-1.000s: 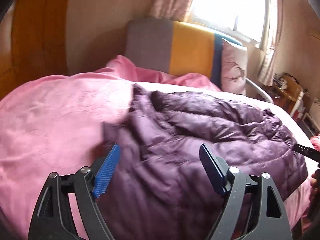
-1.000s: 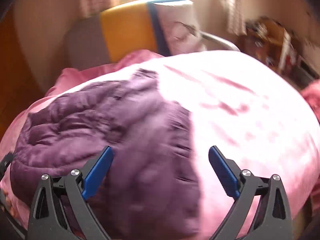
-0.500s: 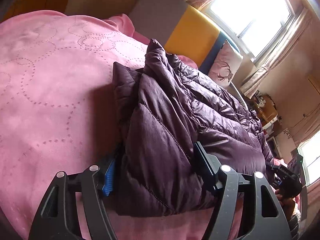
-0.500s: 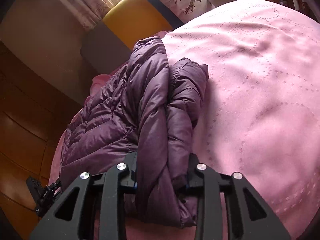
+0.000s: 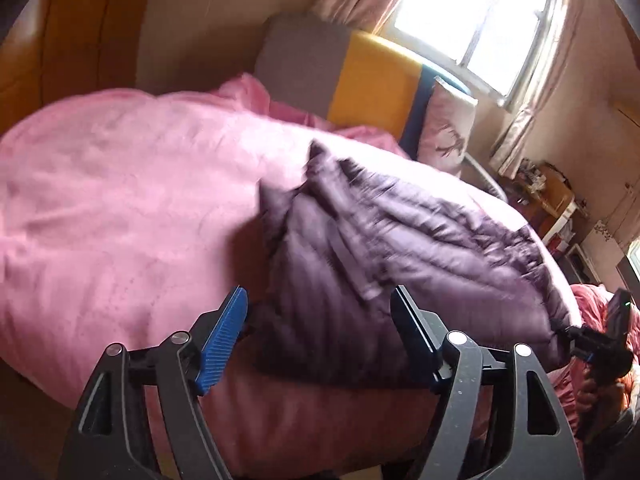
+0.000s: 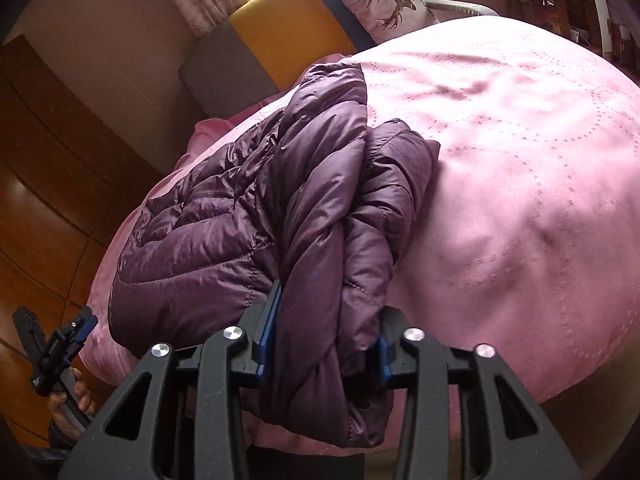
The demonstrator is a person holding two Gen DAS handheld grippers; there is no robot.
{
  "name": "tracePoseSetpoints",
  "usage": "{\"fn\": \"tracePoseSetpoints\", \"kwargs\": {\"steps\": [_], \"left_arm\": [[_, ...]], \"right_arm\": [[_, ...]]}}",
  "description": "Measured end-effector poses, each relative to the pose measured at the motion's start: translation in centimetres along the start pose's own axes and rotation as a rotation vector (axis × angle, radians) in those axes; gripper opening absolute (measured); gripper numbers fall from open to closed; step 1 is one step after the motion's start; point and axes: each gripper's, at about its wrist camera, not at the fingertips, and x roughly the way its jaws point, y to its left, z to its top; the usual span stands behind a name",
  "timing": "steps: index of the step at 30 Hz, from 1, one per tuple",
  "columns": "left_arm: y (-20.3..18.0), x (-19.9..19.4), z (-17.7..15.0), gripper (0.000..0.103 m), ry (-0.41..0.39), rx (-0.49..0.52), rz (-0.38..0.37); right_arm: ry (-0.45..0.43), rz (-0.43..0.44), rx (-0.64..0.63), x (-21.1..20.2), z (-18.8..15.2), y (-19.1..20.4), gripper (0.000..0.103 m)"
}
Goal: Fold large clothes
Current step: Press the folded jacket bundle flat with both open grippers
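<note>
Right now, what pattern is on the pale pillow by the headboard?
A dark antlered deer on the pale pillow, clearest in the right wrist view.

Sunlit curtained window (image 5: 476,20) behind grey-and-yellow headboard (image 5: 340,72), wooden wardrobe (image 6: 44,184) alongside.

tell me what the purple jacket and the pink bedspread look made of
Jacket: likely thin nylon or polyester shell over puffy filling, with a slight sheen and stitched quilted channels. Bedspread: a soft matte woven fabric, maybe cotton or microfibre, with dotted circles stitched in.

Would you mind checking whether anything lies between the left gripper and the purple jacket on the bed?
Nothing visible does. The left gripper stands open just short of the purple jacket, with only pink bedspread beside it.
</note>
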Motion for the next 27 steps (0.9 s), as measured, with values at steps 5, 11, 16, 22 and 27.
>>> {"fn": "tracePoseSetpoints", "kwargs": {"steps": [5,11,16,22,27], "left_arm": [[-7.3,1.8,3.4,0.072,-0.069,0.107,-0.064],[-13.0,8.8,4.9,0.072,-0.013,0.229,-0.01],[-13.2,13.9,4.7,0.072,0.068,0.235,0.049],[-13.4,16.6,3.0,0.072,0.118,0.269,0.082],[-13.3,17.7,1.9,0.072,0.12,0.291,0.098]], "right_arm": [[-0.017,0.017,0.064,0.1,-0.2,-1.2,0.073],[-0.038,0.032,0.12,0.1,-0.1,-2.7,0.085],[-0.035,0.037,0.137,0.4,-0.1,-4.0,0.088],[-0.034,0.048,0.153,1.4,-0.1,-4.3,0.094],[-0.027,0.078,0.171,1.4,0.1,-4.5,0.097]]}}
